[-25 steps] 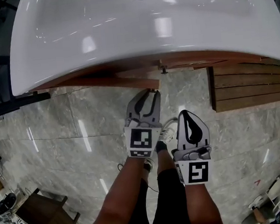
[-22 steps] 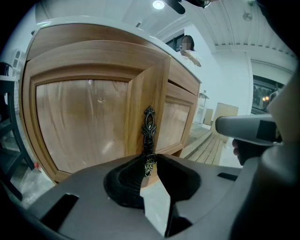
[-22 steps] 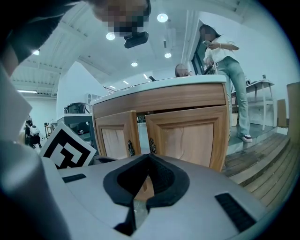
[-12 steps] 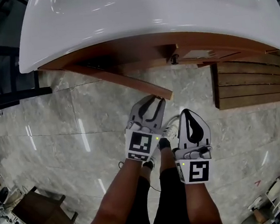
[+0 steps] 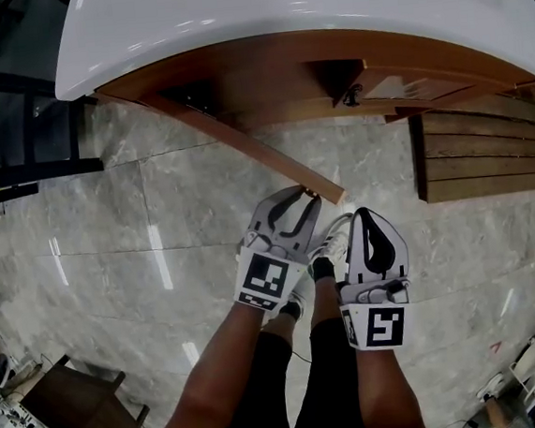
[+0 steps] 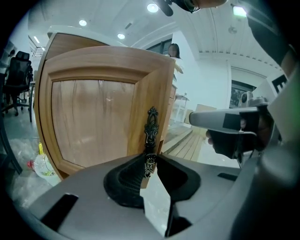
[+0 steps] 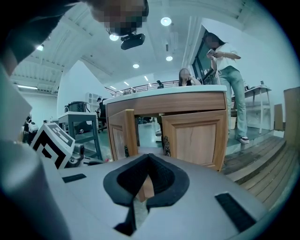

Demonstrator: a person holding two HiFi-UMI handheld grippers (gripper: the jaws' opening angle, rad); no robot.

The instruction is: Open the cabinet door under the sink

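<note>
Okay, left gripper [image 6: 150, 161]: jaws clenched on the lower end of the dark ornate metal handle [image 6: 151, 129], which is mounted upright on the free edge of the left wooden panelled cabinet door [image 6: 93, 122]. In the head view this gripper [image 5: 311, 193] is at the door's outer corner. The door [image 5: 252, 149] stands open at an angle, hinged at the left end of the cabinet front under the white ceramic sink [image 5: 276, 10].

Right gripper [image 7: 148, 157]: jaws pressed together, nothing in them. It is just beside the left one, not touching the door. Its view shows the right wooden cabinet door [image 7: 197, 138] closed, flush with the cabinet front.

Below is a grey marble-look tiled floor [image 5: 111, 252]. A brown wooden slat platform [image 5: 488, 154] lies right of the cabinet.
</note>
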